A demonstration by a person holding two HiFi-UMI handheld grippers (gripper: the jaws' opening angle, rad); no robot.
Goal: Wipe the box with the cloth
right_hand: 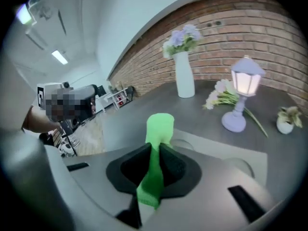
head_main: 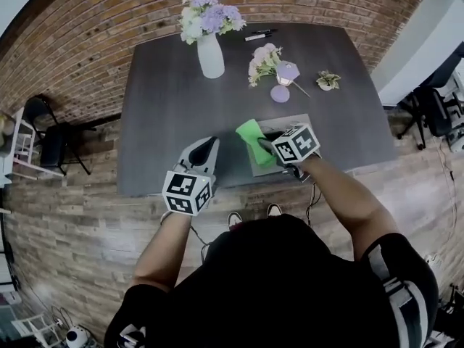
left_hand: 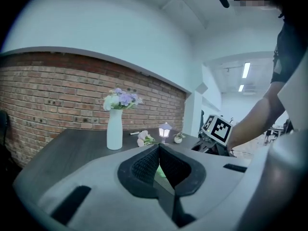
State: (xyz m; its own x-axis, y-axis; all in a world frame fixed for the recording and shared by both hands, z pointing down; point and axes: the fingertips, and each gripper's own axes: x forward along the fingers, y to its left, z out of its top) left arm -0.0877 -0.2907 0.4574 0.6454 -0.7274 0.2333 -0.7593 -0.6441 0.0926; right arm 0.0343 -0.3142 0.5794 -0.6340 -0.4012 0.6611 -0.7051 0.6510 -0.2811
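Gripping cloth, right claw; left claw closed; dark table, brick wall.

No words, numbers or brand names can be read anywhere. The only printed signs are black-and-white square patterns. They stand on the faces of the white marker cube of the left gripper and of the matching cube of the right gripper. They carry no letters or digits.
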